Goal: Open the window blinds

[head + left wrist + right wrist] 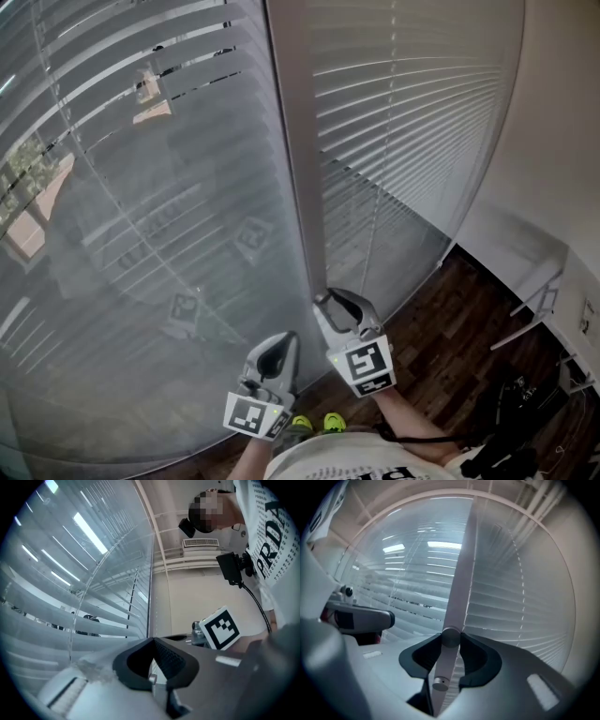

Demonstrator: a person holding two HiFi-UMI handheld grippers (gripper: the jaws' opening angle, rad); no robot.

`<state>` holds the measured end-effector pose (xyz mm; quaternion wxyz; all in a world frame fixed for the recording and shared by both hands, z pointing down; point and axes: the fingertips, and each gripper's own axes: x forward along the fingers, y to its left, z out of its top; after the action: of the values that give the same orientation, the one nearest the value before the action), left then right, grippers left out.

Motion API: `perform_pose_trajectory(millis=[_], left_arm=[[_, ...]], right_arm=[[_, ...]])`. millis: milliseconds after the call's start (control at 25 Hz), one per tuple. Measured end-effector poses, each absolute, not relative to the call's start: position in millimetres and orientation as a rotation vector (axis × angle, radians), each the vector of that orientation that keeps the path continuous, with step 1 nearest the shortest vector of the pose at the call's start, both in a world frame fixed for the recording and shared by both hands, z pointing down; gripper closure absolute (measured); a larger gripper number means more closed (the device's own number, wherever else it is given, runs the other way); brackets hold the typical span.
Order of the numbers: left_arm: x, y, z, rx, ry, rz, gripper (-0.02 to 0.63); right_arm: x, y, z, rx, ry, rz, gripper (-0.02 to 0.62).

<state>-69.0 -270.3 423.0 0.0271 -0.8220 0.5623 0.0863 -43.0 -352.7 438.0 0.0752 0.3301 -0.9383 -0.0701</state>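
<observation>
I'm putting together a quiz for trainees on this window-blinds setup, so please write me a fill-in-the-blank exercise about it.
1. A frame post separates ____ blinds.
2. The right gripper, jaws closed on a grey rod, sits at the post's ____ end.
3. The left gripper has its jaws ____, with nothing between them.
4. The floor is dark ____.
Missing words: two; lower; shut; wood.

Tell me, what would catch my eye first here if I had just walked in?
The white slatted blinds fill the window, with a pale upright post between two panels. Low in the head view, two hand-held grippers point at them: the right gripper is closed on a grey rod in line with the post, the left gripper shut and empty beside it.
</observation>
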Motion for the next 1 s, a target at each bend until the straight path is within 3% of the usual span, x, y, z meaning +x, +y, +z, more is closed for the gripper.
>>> perform_pose_trajectory(millis=[320,640,800,1000], left_arm=[[-70.4,-268.4,426.1,-2.536,1.715,0.221,0.612],[-70.7,-268.8,424.5,-2.538,1.710,0.231,0.612],[-69.5,-268.6,423.4,-2.540,1.706,0.238,0.612],[-68.4,-269.0,424.3,-2.544,1.702,0.241,0.612]], right_arm=[[-40.3,-355.9,439.5,0.999,-2.977,0.236,0.463],[-40.4,-357.1,439.4,1.019,-3.003,0.339,0.463],[-40.5,-356.5,439.8,0.999,-2.986,0.274,0.462],[-40.7,-351.1,440.3,0.953,-2.834,-0.140,0.465]])
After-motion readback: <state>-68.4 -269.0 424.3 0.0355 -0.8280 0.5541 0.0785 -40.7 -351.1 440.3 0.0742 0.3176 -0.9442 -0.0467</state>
